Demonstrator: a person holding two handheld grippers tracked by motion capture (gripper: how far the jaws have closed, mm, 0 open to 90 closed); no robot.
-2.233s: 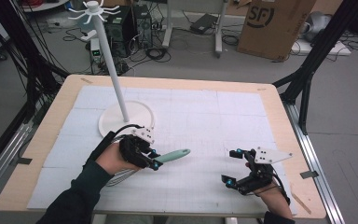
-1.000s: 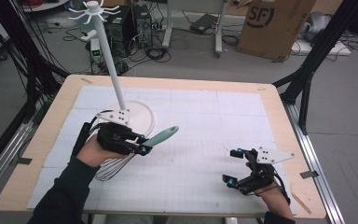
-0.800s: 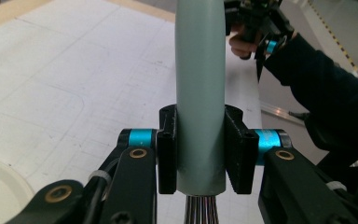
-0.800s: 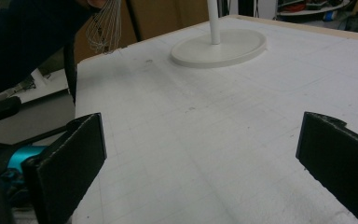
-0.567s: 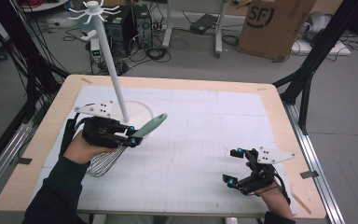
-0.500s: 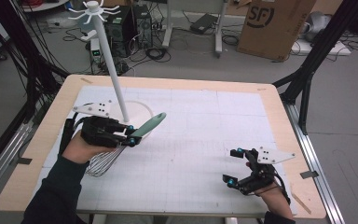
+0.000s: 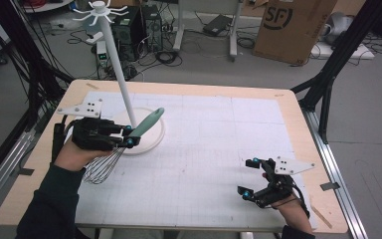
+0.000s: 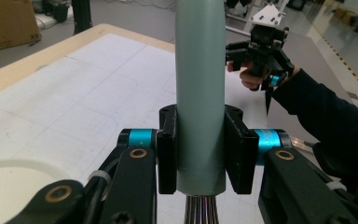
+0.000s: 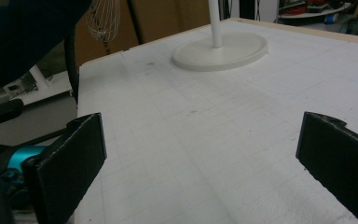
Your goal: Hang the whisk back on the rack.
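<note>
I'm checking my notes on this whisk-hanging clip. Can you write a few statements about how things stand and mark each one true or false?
1. The left gripper is shut on the whisk by its green handle. True.
2. The right gripper holds a spoon. False: its jaws are open with nothing between them.
3. The whisk hangs from a hook at the top of the stand. False: it is in the left gripper, low beside the pole.
4. The stand's round base rests on the table. True.

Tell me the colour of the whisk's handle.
Pale grey-green; the whisk handle shows best in the left gripper view.
</note>
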